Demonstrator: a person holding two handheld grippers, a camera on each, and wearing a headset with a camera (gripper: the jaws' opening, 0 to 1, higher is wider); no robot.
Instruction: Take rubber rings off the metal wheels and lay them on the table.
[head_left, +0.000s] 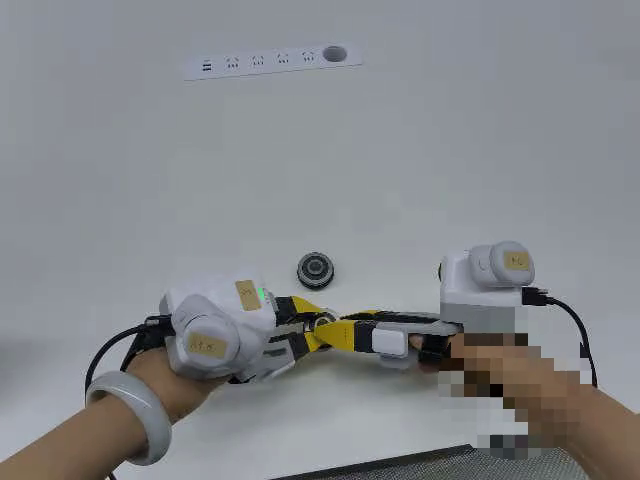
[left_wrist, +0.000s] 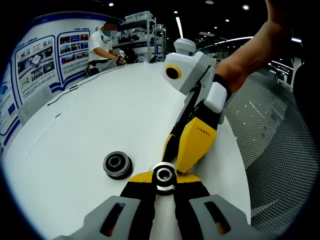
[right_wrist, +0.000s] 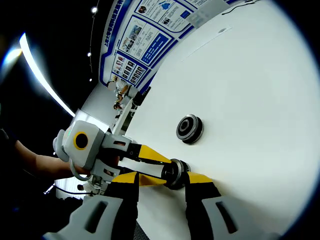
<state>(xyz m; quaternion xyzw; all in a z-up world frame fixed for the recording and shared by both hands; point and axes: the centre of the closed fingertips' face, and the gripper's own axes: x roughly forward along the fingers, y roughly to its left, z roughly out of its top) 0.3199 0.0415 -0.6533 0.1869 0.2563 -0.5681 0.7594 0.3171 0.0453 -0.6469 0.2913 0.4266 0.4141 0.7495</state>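
A small metal wheel (left_wrist: 164, 176) with a dark rubber ring is held just above the table, and my left gripper (left_wrist: 164, 183) is shut on its rim. In the head view the left gripper (head_left: 318, 325) comes in from the left. My right gripper (right_wrist: 170, 179) reaches it from the opposite side. Its yellow jaws stand apart on either side of the held wheel (right_wrist: 176, 172), the right tip touching it. A second wheel (head_left: 316, 269) with its black ring lies flat on the white table (head_left: 420, 170) just beyond the jaws.
A white power strip (head_left: 272, 61) lies at the table's far side. A dark mesh surface (head_left: 400, 468) borders the table's near edge. In the left gripper view, a person (left_wrist: 103, 46) stands at the table's far end, before shelves and wall posters.
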